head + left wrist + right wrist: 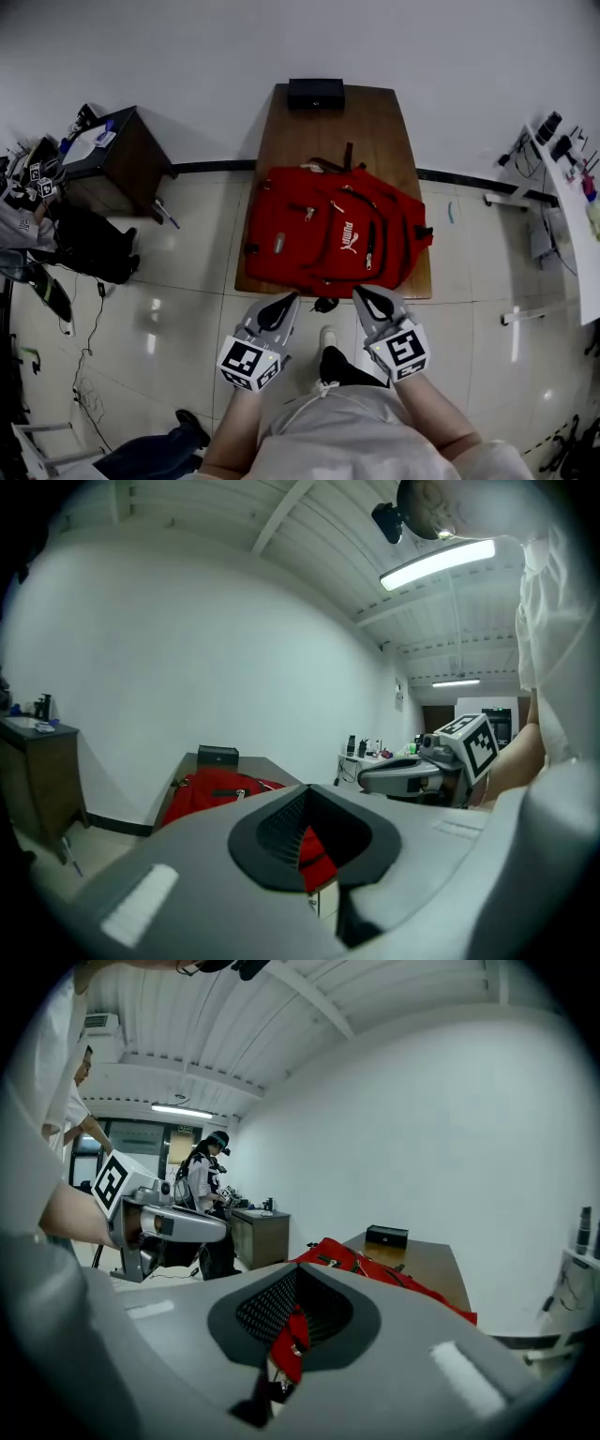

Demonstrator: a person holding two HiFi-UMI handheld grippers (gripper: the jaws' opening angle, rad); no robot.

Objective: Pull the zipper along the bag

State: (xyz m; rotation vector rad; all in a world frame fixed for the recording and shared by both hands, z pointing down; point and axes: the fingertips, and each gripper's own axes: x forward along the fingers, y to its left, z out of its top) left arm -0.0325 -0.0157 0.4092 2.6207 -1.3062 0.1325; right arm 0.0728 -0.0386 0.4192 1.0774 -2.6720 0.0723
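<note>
A red backpack (pixel 328 236) with a white logo lies flat on the brown table (pixel 375 122), and zipper lines with small pulls (pixel 308 213) run across its front. Both grippers hang just before the table's near edge, apart from the bag. My left gripper (pixel 280 306) points at the bag's near left corner with its jaws together and nothing between them. My right gripper (pixel 369 301) points at the near right part, also shut and empty. The left gripper view shows the bag (pixel 211 794) beyond the closed left gripper (pixel 314 841). In the right gripper view the bag (pixel 375 1274) lies past the right gripper (pixel 291 1321).
A black box (pixel 316 92) sits at the table's far end against the wall. A dark cabinet (pixel 117 155) stands to the left with a person and a black bag (pixel 84 244) beside it. White shelving (pixel 572 187) is at the right. A small dark object (pixel 325 305) lies under the table's near edge.
</note>
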